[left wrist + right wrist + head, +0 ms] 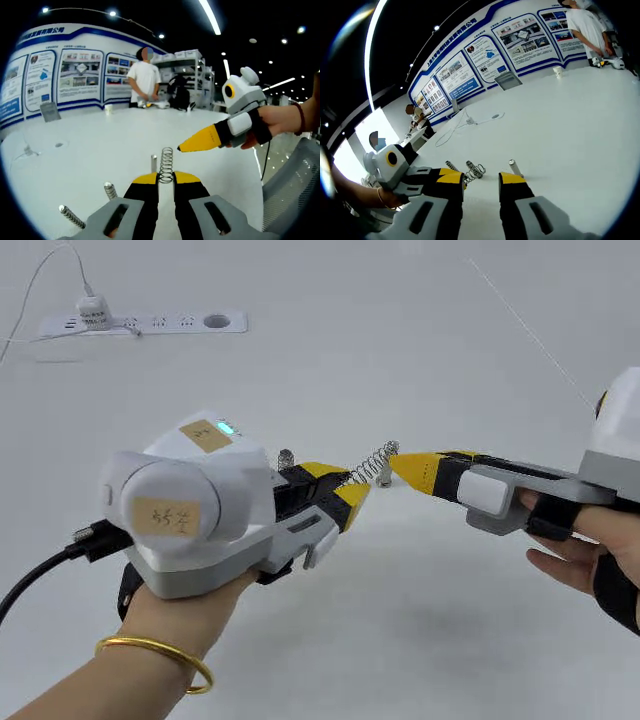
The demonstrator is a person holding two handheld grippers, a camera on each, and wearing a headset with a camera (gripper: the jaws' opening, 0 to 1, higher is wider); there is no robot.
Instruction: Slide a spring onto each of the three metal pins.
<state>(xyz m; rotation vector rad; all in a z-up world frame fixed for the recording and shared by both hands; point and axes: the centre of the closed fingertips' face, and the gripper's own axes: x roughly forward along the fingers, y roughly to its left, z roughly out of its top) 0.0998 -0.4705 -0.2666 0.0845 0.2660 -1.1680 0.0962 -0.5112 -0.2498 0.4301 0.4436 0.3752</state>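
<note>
Head view: the left gripper (pixel 352 492), a white and grey tool with black jaws and yellow tips, is clenched on the lower end of a small silver coil spring (pixel 374 462). The spring slants up and to the right from those tips. The right gripper (pixel 396 466) reaches in from the right, its yellow tip just beside the spring's upper end. A short bare metal pin (pixel 385 480) stands on the white bench (pixel 420 640) just below the spring. Behind the left gripper stands a second pin already wearing a spring (pixel 286 458). A white power strip (pixel 150 323) lies at the far left of the bench, and a gold bangle (pixel 155 652) circles the left wrist.

In the left gripper view, the spring (pixel 166 161) rises straight from the pinched yellow tips of the left gripper (pixel 166 178), with the bare pin (pixel 154 163) just to its left. The right gripper's tip (pixel 180 148) sits close to the spring's top, with a slight gap. Two spring-covered pins (pixel 110 190) (pixel 70 216) stand lower left, and a person in a white shirt (pixel 142 75) is at the far end.

In the right gripper view, the right gripper (pixel 482 181) is released, its jaws well apart, and the bare pin (pixel 512 165) stands just above its right jaw.
</note>
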